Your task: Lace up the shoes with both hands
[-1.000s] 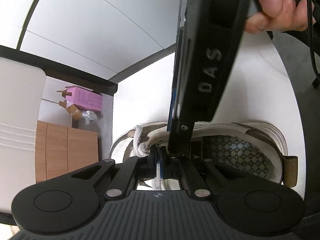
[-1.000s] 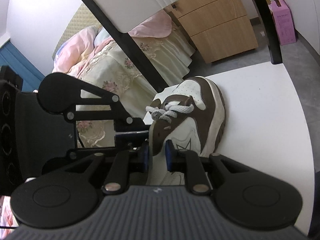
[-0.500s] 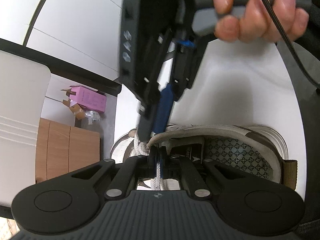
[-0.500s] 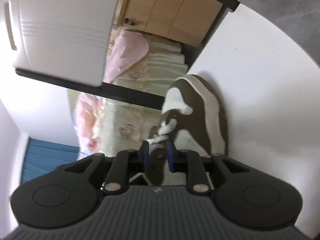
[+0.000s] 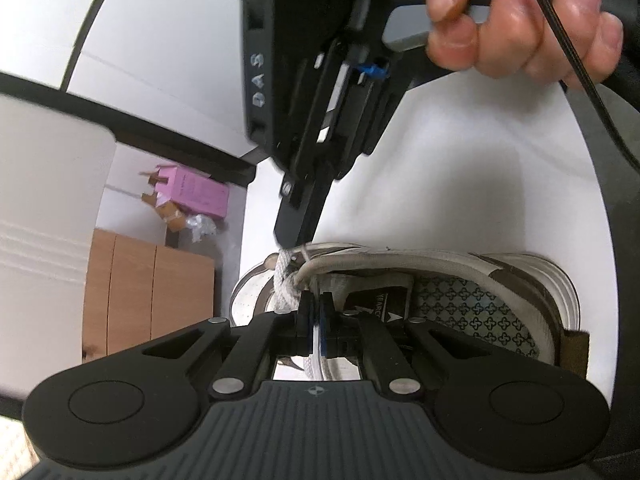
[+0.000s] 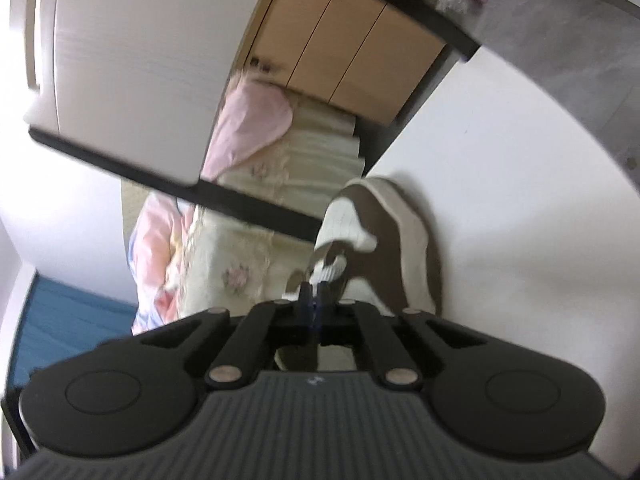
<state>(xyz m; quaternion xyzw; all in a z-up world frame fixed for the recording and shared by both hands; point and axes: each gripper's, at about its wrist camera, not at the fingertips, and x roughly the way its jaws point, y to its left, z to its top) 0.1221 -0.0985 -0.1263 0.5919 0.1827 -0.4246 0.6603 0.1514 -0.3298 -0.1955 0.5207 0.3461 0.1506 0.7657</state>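
Brown-and-white shoe (image 5: 460, 280) lies on the white bench (image 5: 460, 184). Left hand-held gripper (image 5: 316, 320) pinches the white lace (image 5: 285, 280) tight; right hand-held gripper (image 6: 313, 302) clamps down on another lace strand beside the tongue.

Home bedroom, used as a recording spot. Bed (image 6: 256, 248) close beside the white table (image 6: 500, 208): cream floral bedding with lace trim, pink pillow or quilt (image 6: 252, 124) bunched on it. Light wooden cabinet (image 5: 148, 288) with flat panel fronts against the wall. Pink cardboard box (image 5: 192, 192) and torn brown packaging (image 5: 168, 210) on the grey floor next to it. White panel on a dark frame (image 6: 132, 56) stands over the table edge. Blue surface (image 6: 68, 320) low in the right wrist view, unclear what. Plain white walls. Domestic furnishings throughout.
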